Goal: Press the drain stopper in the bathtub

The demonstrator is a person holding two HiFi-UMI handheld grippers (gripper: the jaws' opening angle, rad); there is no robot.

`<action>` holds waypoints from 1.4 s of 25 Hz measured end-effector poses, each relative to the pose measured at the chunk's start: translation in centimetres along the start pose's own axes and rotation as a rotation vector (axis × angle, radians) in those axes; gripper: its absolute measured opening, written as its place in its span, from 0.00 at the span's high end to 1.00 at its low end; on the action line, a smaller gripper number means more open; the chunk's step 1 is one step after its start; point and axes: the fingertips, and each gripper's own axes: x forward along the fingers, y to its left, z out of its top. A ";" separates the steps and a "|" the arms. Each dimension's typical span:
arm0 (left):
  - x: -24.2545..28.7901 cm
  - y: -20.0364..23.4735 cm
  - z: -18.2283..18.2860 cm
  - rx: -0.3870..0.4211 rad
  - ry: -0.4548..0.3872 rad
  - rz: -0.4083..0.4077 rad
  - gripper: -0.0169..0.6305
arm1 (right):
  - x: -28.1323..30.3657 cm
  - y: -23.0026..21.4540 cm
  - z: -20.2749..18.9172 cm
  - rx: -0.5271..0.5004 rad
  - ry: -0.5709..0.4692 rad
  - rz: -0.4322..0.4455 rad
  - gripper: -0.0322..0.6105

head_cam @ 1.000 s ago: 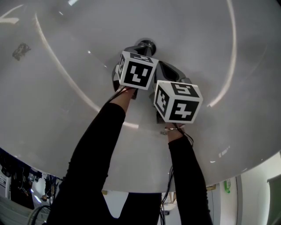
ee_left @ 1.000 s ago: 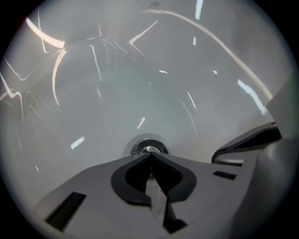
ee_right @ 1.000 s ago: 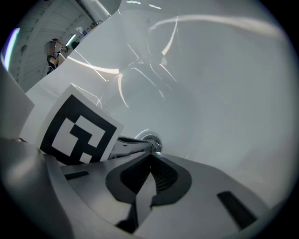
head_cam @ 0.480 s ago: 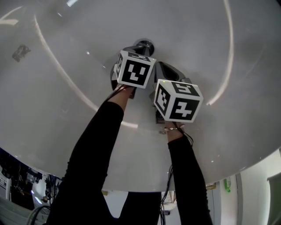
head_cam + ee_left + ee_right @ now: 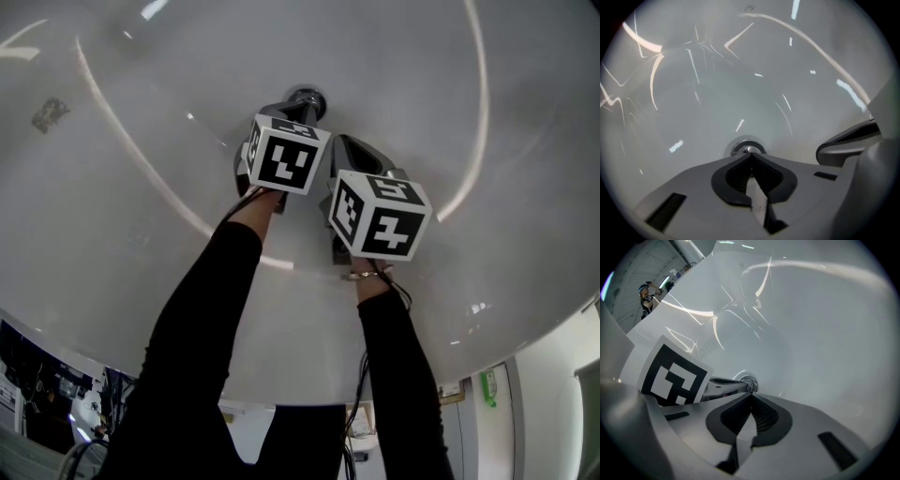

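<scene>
Your left gripper has its jaws brought fully together at the tips, with nothing caught between the dark ribbed pads. Right past those tips, dead ahead and partly covered by them, sits the round chrome drain stopper in the floor of the white bathtub. From the right gripper view the left tips reach the stopper's near edge, though you cannot tell from any view whether they actually bear on it. Your right gripper is likewise closed tip to tip and holds nothing. The stopper lies just beyond its tips and slightly to their left, a little apart from them. The left gripper's body crosses in from the left of the right jaws, and its left marker cube stands close beside them. Seen from the left jaws, the right gripper's grey body sits off to the right and nearer to you. In the head view the two grippers are side by side, the right marker cube closer to you than the left one, with both of your black sleeves reaching down into the tub. Bright streaks of light curve across the glossy tub surface all around the jaws.
</scene>
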 end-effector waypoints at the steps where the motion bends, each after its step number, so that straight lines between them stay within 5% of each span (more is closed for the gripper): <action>1: 0.0 0.0 0.0 0.008 0.000 -0.002 0.96 | -0.1 0.1 0.0 0.001 -0.001 -0.001 0.95; 35: -14.7 -4.1 5.3 0.107 -0.102 -0.083 0.96 | -10.1 4.5 4.1 0.014 -0.136 0.021 0.95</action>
